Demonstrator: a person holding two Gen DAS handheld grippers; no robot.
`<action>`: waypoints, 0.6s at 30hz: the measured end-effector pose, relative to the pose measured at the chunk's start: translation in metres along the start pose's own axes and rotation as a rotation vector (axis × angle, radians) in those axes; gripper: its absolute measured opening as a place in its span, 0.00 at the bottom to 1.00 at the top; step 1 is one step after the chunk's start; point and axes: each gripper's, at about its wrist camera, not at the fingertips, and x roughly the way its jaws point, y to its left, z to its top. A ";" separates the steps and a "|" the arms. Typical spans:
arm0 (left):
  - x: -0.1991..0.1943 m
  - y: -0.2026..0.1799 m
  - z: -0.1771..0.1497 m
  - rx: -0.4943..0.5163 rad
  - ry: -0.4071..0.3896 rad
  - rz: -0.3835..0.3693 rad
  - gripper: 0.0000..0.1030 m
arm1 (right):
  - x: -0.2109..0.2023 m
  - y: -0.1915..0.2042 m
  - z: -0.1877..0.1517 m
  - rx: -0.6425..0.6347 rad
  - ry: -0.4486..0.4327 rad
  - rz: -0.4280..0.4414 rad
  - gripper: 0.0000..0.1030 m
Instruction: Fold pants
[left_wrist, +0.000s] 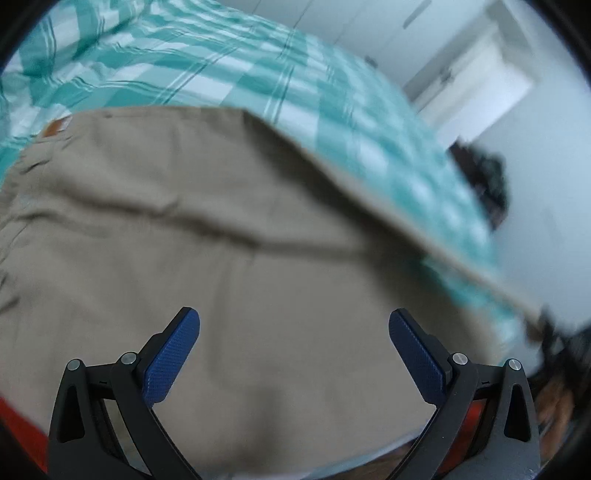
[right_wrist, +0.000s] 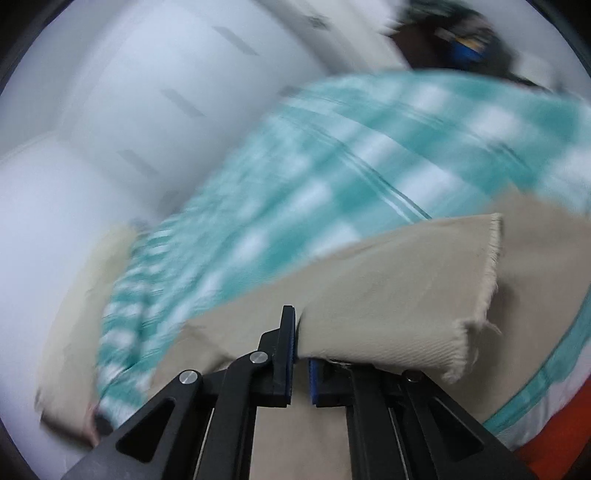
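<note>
Khaki pants (left_wrist: 229, 229) lie spread on a bed with a teal and white checked sheet (left_wrist: 229, 62). An orange label shows at their upper left. My left gripper (left_wrist: 294, 332) is open and empty just above the cloth, blue pads (left_wrist: 173, 362) wide apart. In the right wrist view my right gripper (right_wrist: 301, 332) is shut on the frayed hem end of a pant leg (right_wrist: 399, 280), which is lifted over the checked sheet (right_wrist: 332, 166). The cloth covers the right finger.
White wardrobe doors (right_wrist: 155, 103) stand behind the bed. A dark pile (left_wrist: 484, 177) sits past the bed's far corner by a white wall. A cream pillow or cushion (right_wrist: 99, 266) lies at the bed's left edge. Orange fabric (left_wrist: 18, 432) shows at the near edge.
</note>
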 end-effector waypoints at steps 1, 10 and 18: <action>0.005 0.003 0.014 -0.040 0.017 -0.061 0.99 | -0.018 0.011 0.004 -0.033 -0.011 0.051 0.06; 0.052 0.020 0.063 -0.192 0.081 -0.176 0.99 | -0.124 0.047 -0.014 -0.166 -0.097 0.223 0.06; 0.043 0.040 0.055 -0.279 0.072 -0.173 0.97 | -0.171 0.042 -0.023 -0.173 -0.090 0.326 0.05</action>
